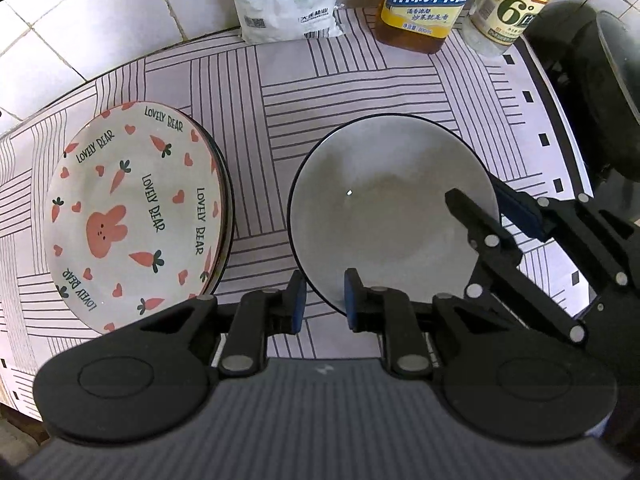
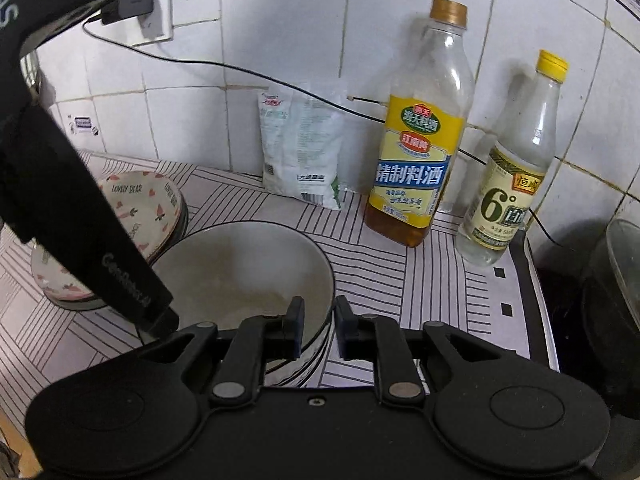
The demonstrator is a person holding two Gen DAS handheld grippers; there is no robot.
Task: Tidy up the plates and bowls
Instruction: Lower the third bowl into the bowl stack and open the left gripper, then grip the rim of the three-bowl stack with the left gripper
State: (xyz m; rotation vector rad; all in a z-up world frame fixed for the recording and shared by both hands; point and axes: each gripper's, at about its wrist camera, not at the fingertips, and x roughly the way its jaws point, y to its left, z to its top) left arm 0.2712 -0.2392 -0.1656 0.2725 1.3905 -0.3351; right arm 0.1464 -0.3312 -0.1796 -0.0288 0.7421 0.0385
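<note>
A white bowl (image 1: 384,208) with a dark rim stands upright on the striped mat (image 1: 340,80). My left gripper (image 1: 325,300) straddles its near rim, one finger inside and one outside, with a gap beside the pads: open. My right gripper (image 2: 319,322) straddles the bowl (image 2: 240,264) at its right rim, also slightly open; in the left wrist view this right gripper (image 1: 494,208) shows at the bowl's right side. Left of the bowl sits a stack of plates (image 1: 132,216), the top one printed with a rabbit and carrots. The same stack (image 2: 148,200) is partly hidden behind the left gripper's body.
Along the tiled wall stand a white bag (image 2: 300,152), a cooking wine bottle (image 2: 416,160) and a vinegar bottle (image 2: 508,184). A dark pot (image 2: 616,280) sits on a black stove at the right. A black cable (image 2: 240,68) runs across the wall from a socket.
</note>
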